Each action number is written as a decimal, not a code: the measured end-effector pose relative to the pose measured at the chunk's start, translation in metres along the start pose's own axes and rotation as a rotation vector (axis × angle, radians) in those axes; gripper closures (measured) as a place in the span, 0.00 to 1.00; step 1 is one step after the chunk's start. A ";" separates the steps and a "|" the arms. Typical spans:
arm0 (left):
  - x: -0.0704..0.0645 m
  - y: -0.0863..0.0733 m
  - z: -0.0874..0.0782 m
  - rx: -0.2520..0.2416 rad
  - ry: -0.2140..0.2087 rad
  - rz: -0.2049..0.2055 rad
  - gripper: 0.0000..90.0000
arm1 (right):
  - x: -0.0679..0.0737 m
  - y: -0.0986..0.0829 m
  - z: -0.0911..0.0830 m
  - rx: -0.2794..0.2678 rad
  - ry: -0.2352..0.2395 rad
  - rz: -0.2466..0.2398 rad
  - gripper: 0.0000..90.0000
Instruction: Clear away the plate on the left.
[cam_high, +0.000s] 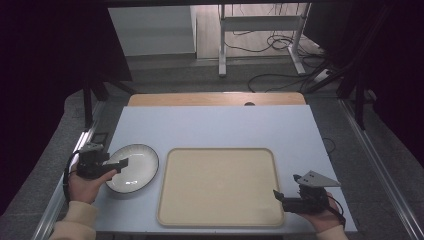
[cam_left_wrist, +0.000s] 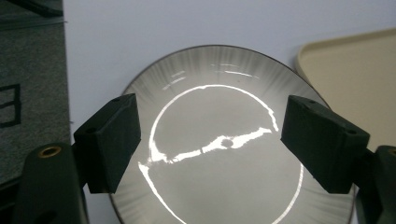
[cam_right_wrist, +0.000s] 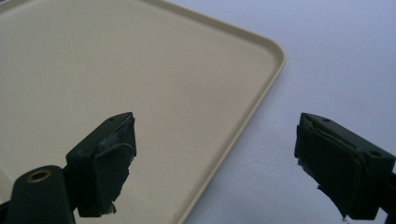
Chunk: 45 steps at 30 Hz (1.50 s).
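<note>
A round grey plate (cam_high: 132, 168) with a dark rim lies on the pale blue table, left of a large beige tray (cam_high: 220, 185). My left gripper (cam_high: 119, 164) hovers over the plate's left part, open, jaws wide apart with nothing between them. In the left gripper view the glossy plate (cam_left_wrist: 219, 140) sits below and between the two black pads (cam_left_wrist: 109, 140). My right gripper (cam_high: 278, 196) stands open at the tray's near right corner. In the right gripper view its jaws straddle the tray's rim (cam_right_wrist: 261, 98), one over the tray, one over the table.
The pale blue table top (cam_high: 215, 125) is bare behind the tray, with a wooden strip (cam_high: 215, 99) along its far edge. Grey floor, metal rails and cables surround the table. The tray holds nothing.
</note>
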<state>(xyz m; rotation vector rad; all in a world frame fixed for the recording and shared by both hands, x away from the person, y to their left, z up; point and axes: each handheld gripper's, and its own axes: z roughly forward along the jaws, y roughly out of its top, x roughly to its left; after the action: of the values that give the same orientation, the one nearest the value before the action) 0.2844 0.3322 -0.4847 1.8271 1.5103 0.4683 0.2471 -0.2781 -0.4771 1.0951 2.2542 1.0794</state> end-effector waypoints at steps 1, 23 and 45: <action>0.002 0.002 0.001 -0.002 0.002 -0.004 0.22 | 0.000 0.000 0.000 0.000 0.000 0.000 0.15; 0.046 -0.003 0.020 0.052 -0.003 -0.087 0.31 | -0.001 0.001 0.006 0.015 -0.025 -0.009 0.16; 0.061 -0.018 0.032 0.121 -0.076 -0.197 0.45 | -0.003 0.001 0.007 0.022 -0.020 -0.010 0.15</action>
<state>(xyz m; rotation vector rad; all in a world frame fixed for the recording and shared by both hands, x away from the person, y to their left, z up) 0.3083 0.3826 -0.5289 1.7432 1.6759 0.2147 0.2539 -0.2767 -0.4806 1.0970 2.2586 1.0380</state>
